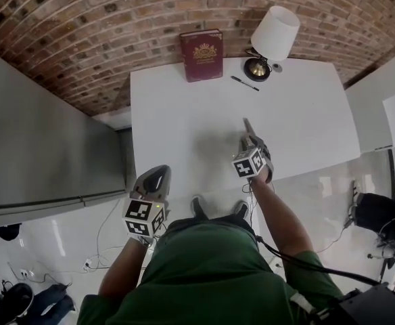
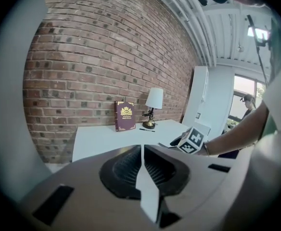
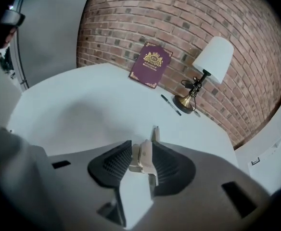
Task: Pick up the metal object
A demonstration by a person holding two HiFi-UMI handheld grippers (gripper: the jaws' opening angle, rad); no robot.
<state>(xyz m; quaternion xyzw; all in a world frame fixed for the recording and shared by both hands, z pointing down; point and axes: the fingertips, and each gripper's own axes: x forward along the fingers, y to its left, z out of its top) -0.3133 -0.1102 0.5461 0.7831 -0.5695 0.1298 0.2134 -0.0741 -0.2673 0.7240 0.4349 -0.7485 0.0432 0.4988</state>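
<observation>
A slim metal object point(image 3: 143, 160) with a pale body sits between the pads of my right gripper point(image 3: 143, 153), which touch it on both sides. Its thin tip point(image 3: 155, 131) sticks out forward past the jaws. In the head view the right gripper point(image 1: 251, 142) hovers over the front part of the white table point(image 1: 184, 114), with the metal object point(image 1: 247, 124) pointing away from me. My left gripper point(image 1: 157, 173) hangs off the table's front left corner, over the floor. Its jaws point(image 2: 142, 150) are shut with nothing between them.
At the back of the table a dark red book point(image 1: 201, 54) leans on the brick wall. A lamp with a white shade point(image 1: 273, 36) stands beside it, and a black pen point(image 1: 244, 82) lies near the lamp's base. A grey cabinet point(image 1: 42, 147) stands to the left.
</observation>
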